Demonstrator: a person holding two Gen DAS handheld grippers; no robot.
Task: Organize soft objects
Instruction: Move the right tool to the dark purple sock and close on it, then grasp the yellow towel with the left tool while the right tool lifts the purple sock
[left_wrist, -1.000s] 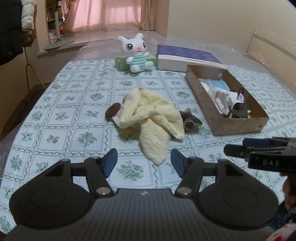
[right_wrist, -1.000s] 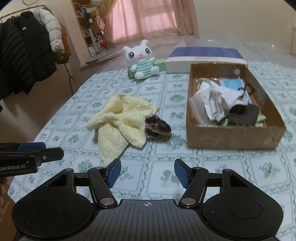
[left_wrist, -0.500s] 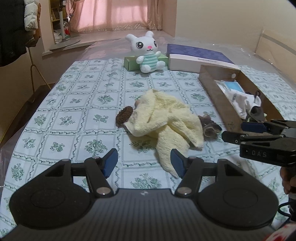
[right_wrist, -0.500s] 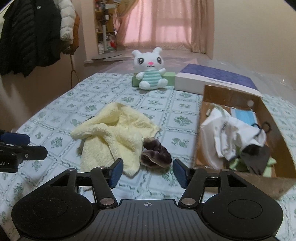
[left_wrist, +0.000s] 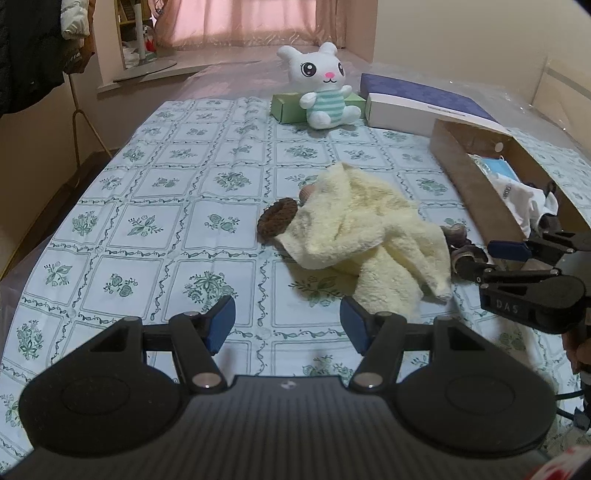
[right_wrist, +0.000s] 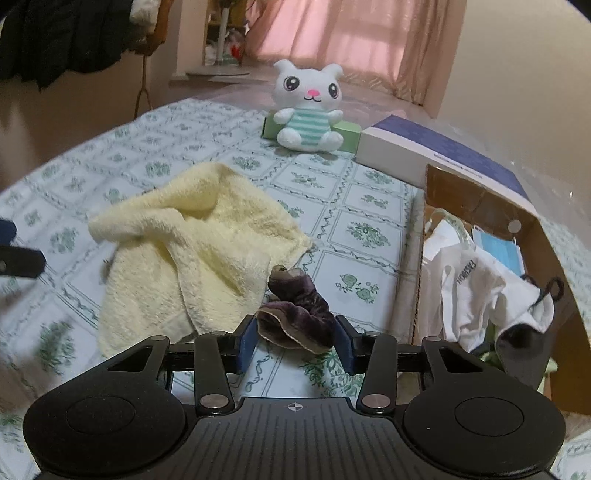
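Nearest us, in the right wrist view, our right gripper (right_wrist: 294, 341) straddles a dark purple velvet scrunchie (right_wrist: 295, 315) lying on the floral tablecloth (right_wrist: 365, 236). The scrunchie sits between the blue pads (right_wrist: 246, 341) and the jaws are closing on it, though we see no pad pressing the fabric yet. At ten o'clock from the scrunchie, and touching its far left edge, a crumpled pale yellow towel (right_wrist: 192, 254) is spread over the cloth. At three o'clock stands an open cardboard box (right_wrist: 480, 195) holding a white garment (right_wrist: 472, 291), a blue face mask (right_wrist: 498, 247) and something dark at the near end that we cannot identify.

In the left wrist view, our left gripper (left_wrist: 287, 325) hangs released above the tablecloth, jaws wide with nothing between them; the towel's near corner lies at one o'clock from it. A brown knitted round piece (left_wrist: 277, 220) peeks from under the towel's left edge at eleven o'clock.

Farther back, at twelve o'clock, a white plush bunny (right_wrist: 306, 107) in a green-striped top sits against a small green box (right_wrist: 347, 134). Just beside it at one o'clock lies a flat white box with a purple lid (right_wrist: 436, 155). Beyond the table, pink curtains (right_wrist: 354, 40) cover a window, and dark coats (right_wrist: 62, 33) hang at ten o'clock.
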